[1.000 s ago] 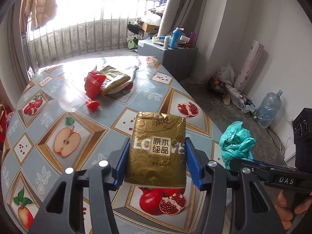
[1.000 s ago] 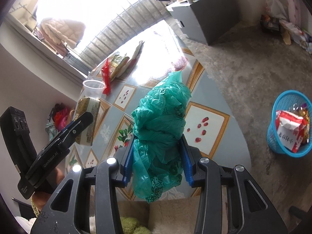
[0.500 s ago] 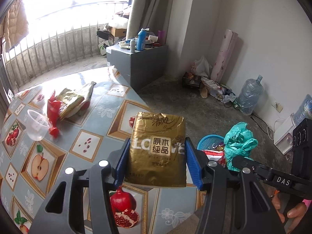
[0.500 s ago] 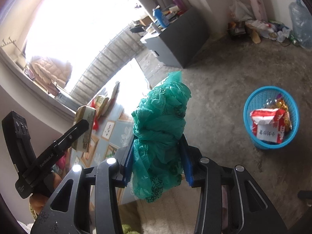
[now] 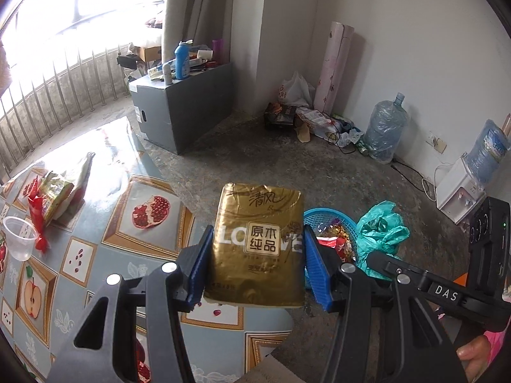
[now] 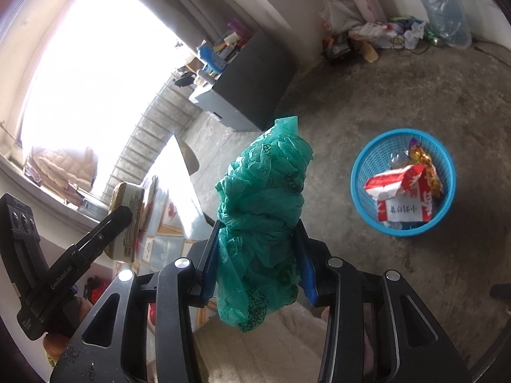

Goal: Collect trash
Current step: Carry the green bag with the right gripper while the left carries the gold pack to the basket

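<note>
Gold foil tissue pack (image 5: 258, 242) sits clamped in the left gripper (image 5: 258, 265), above the edge of the fruit-patterned table (image 5: 105, 239); the right gripper (image 6: 255, 261) squeezes a crumpled green plastic bag (image 6: 262, 223), both near the round blue plastic basket (image 6: 367, 166) on the concrete floor (image 6: 415, 79).

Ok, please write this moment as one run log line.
left gripper: shut on gold tissue pack | right gripper: shut on green plastic bag | blue basket: on floor, holds wrappers

Lived-in home: fruit-print counter (image 5: 95, 223), barred balcony window (image 5: 57, 73), water jugs (image 5: 386, 134) and floor clutter (image 5: 306, 118) ahead of the tool
</note>
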The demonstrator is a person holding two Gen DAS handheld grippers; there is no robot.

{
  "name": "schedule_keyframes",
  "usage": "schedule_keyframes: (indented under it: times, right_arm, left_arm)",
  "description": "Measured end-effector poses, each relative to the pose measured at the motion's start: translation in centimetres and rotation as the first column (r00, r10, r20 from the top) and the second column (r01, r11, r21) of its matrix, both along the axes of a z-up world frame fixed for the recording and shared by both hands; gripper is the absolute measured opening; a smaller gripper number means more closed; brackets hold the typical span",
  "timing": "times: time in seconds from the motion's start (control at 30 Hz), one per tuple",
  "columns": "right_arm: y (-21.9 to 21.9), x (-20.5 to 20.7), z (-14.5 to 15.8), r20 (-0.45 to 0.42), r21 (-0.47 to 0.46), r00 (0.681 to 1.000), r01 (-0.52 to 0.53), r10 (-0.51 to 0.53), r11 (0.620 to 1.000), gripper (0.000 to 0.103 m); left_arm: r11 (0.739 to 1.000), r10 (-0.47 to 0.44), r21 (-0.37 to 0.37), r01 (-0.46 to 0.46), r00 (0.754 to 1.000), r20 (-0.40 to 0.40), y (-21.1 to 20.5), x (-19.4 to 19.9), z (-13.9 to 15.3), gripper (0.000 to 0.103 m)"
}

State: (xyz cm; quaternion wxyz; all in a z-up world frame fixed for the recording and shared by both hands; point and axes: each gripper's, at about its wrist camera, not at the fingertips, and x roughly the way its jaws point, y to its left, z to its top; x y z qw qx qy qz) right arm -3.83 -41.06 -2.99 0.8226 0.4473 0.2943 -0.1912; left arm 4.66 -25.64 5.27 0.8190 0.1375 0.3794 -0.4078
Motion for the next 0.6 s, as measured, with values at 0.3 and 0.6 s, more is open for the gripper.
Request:
schedule_keyframes:
  times: [0.3, 0.6]
  right_arm:
    - [-2.6, -2.1, -1.3, -0.013, 0.031, 0.997, 0.074, -0.074, 0.997, 0.040]
    - [-4.1, -3.8, -2.2, -0.017, 0.058, 0.992, 0.126, -0.125, 0.990, 0.039]
  left_arm:
    - [0.997, -0.058, 0.041, 0.059, 0.998, -0.015, -4.5, -1.3, -1.4, 0.052]
    - [0.991, -0.114, 0.067, 0.115, 0.993, -0.017, -7.7, -3.0, -2.4, 0.052]
